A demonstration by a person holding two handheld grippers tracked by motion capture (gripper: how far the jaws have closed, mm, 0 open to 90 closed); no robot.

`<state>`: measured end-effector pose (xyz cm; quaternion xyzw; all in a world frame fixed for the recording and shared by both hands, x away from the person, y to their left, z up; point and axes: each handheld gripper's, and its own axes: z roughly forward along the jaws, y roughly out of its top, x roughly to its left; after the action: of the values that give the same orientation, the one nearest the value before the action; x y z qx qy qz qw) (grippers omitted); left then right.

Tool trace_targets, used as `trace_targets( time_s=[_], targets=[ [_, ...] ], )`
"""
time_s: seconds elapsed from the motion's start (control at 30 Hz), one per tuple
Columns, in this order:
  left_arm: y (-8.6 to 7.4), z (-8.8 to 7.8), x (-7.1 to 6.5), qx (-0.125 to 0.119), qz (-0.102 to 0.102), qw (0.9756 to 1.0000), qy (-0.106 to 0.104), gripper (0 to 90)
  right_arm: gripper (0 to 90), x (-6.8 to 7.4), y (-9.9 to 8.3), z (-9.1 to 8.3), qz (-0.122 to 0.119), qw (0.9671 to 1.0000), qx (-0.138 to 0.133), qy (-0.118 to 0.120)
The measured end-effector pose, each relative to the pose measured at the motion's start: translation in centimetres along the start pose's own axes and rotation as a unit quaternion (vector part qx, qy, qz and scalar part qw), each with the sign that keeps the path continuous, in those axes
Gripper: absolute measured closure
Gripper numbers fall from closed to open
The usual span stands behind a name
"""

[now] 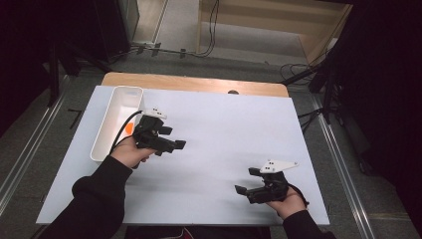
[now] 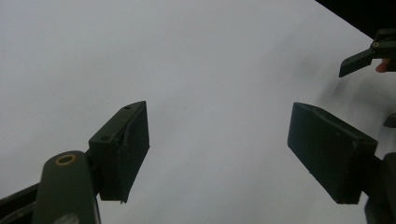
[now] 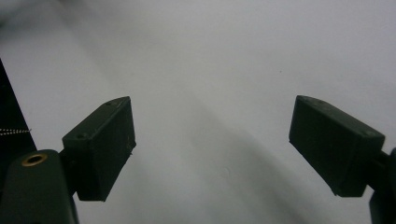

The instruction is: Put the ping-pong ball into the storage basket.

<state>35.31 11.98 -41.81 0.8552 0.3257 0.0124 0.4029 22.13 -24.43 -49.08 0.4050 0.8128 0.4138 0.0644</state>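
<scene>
Both wide-jawed and empty — left gripper [image 1: 175,141] beside the white bin [image 1: 117,122], right gripper [image 1: 248,181] well apart.

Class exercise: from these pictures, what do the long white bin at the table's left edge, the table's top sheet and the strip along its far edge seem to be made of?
White bin: probably plastic, judging by its smooth, thin, rounded walls. Top sheet: a matte, pale, seamless surface, maybe laminate or board; the look leaves that open. Far strip: tan with faint grain, likely wood.
</scene>
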Motion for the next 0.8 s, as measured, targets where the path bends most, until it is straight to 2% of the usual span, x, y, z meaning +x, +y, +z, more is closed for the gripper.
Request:
trace_targets(
  time_s=[0.47, 0.53, 0.6, 0.8],
  targets=[
    [-1.8, -0.1, -0.4, 0.002, 0.01, 0.9999, 0.0, 21.3, 13.2, 0.0, 0.0, 0.0, 0.001, 1.0, 0.0, -0.002],
    [-2.0, -0.2, -0.4, -0.001, 0.01, 0.9999, -0.002, 21.3, 13.2, 0.0, 0.0, 0.0, 0.001, 1.0, 0.001, -0.001],
    [-2.3, -0.3, -0.6, -0.008, 0.002, 0.9999, -0.013, 21.3, 13.2, -0.1, 0.0, 0.0, 0.001, 1.0, 0.001, -0.001],
    [-2.9, -0.4, -0.9, -0.002, 0.007, 0.9999, -0.016, 21.3, 13.2, -0.1, 0.0, 0.1, -0.001, 1.0, 0.002, 0.0]
  ],
)
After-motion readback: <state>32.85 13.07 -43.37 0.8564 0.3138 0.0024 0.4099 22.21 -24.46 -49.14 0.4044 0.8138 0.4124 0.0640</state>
